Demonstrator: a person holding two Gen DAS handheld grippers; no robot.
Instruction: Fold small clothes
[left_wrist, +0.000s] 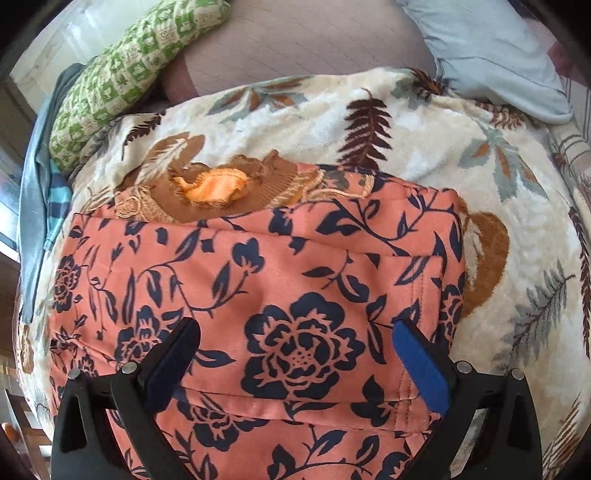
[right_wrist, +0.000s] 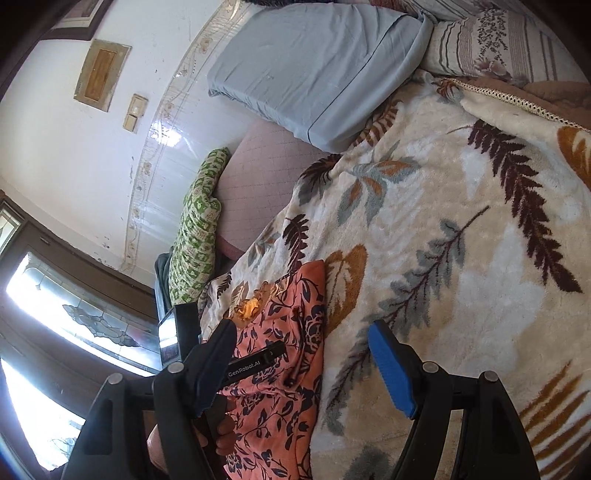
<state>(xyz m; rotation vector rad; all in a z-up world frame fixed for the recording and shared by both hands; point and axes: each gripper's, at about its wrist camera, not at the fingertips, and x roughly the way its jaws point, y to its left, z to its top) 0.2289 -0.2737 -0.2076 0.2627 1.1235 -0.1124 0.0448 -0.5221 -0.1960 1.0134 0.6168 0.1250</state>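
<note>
An orange garment with a navy flower print (left_wrist: 258, 288) lies folded on the leaf-patterned blanket (left_wrist: 424, 155), with a brown knit piece and an orange lining (left_wrist: 214, 188) showing at its far edge. My left gripper (left_wrist: 295, 332) is open just above the garment, holding nothing. In the right wrist view the same garment (right_wrist: 280, 369) lies at lower left, with the other gripper's body (right_wrist: 255, 363) over it. My right gripper (right_wrist: 303, 332) is open and empty, above the garment's right edge and the blanket (right_wrist: 461, 229).
A green-checked cushion (left_wrist: 122, 81) and a light blue pillow (left_wrist: 491, 55) lie at the far side of the bed, over a pink quilted sheet (left_wrist: 303, 44). A white wall (right_wrist: 74, 155) and a window (right_wrist: 74, 314) are to the left. Striped blue cloth (left_wrist: 55, 206) hangs at the bed's left edge.
</note>
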